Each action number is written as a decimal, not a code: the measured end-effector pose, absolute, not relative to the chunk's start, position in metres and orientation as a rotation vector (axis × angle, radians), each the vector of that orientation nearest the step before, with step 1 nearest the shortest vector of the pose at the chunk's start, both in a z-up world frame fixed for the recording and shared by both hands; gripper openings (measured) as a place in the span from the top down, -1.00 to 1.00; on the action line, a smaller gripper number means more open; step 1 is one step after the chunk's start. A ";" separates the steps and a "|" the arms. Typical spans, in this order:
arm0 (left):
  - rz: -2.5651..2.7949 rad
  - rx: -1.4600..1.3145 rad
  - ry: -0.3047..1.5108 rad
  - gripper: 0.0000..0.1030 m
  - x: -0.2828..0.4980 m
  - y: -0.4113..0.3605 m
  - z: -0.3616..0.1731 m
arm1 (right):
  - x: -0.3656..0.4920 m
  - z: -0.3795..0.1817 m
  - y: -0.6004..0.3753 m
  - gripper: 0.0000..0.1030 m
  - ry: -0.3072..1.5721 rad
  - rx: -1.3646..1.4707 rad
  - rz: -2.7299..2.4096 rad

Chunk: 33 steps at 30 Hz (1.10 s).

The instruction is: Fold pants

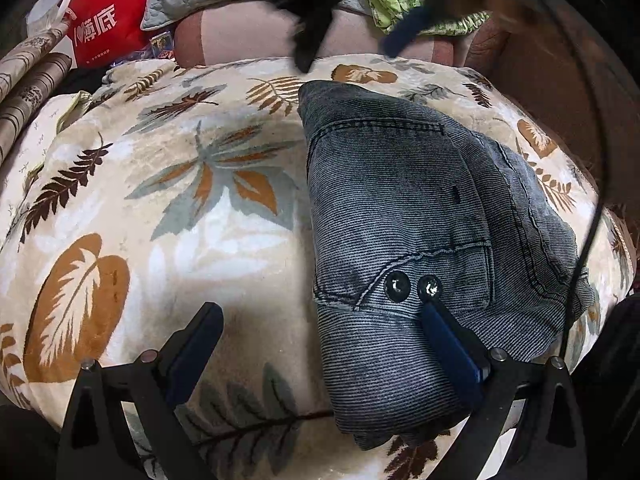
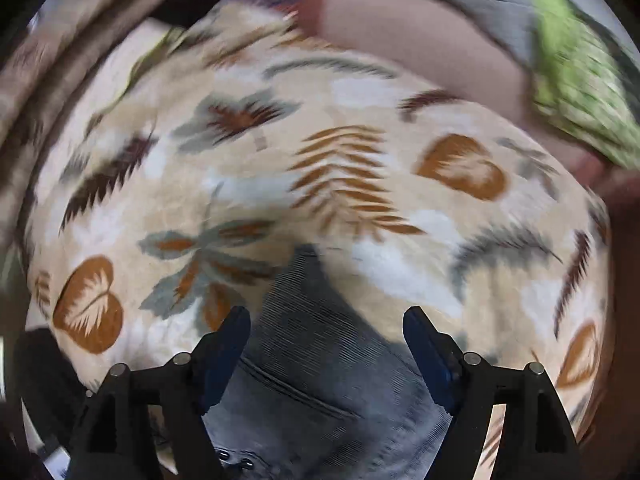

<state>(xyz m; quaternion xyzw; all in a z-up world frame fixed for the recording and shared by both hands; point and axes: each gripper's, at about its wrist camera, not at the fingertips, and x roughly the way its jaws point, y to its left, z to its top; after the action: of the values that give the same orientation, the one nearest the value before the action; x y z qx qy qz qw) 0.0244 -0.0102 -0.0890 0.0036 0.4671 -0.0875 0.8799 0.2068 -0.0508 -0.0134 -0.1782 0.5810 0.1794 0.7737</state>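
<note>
On the leaf-patterned cream blanket (image 1: 168,216), the folded grey-blue corduroy pants (image 1: 400,216) are lying at three o'clock, both tongs, left gripper (image 1: 320,320) and right gripper (image 2: 326,322), gaping empty, probably finishing, needing only smoothing.

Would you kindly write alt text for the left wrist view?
Folded grey-blue pants lie on a leaf-print blanket. The open left gripper frames their near edge, and the blurred right gripper hangs above the far edge.
</note>
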 end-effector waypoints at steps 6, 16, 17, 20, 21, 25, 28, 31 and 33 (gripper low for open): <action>-0.198 -0.017 0.980 -0.95 0.026 -0.007 -0.090 | 0.246 -0.070 -0.034 0.26 1.463 -0.470 0.374; -0.206 -0.038 0.985 -1.00 0.028 -0.006 -0.093 | 0.266 -0.043 -0.119 0.44 1.311 -0.088 0.218; -0.205 -0.039 0.986 -1.00 0.028 -0.005 -0.093 | 0.256 -0.031 -0.119 0.43 1.285 -0.048 0.269; -0.204 -0.040 0.985 -1.00 0.028 -0.006 -0.092 | 0.216 -0.005 -0.114 0.41 1.245 0.088 0.489; -0.205 -0.042 0.985 -1.00 0.028 -0.005 -0.093 | 0.206 -0.005 -0.111 0.38 1.257 0.144 0.555; -0.199 -0.057 0.973 -1.00 0.027 -0.004 -0.092 | 0.197 -0.079 -0.131 0.40 1.418 0.249 0.546; -0.207 -0.091 0.968 -1.00 0.026 -0.001 -0.091 | 0.206 -0.121 -0.178 0.68 1.425 0.640 0.537; -0.221 -0.141 0.974 -0.99 0.025 0.005 -0.086 | 0.195 -0.097 -0.175 0.59 1.383 0.570 0.550; -0.232 -0.180 0.961 -0.99 0.022 0.011 -0.080 | 0.187 -0.080 -0.178 0.58 1.340 0.567 0.582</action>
<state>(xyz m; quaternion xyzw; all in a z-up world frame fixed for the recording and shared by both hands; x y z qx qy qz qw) 0.0220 0.0113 -0.0798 -0.0863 0.4604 -0.1110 0.8765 0.1866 -0.1779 -0.0800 0.2556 0.6034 0.2621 0.7084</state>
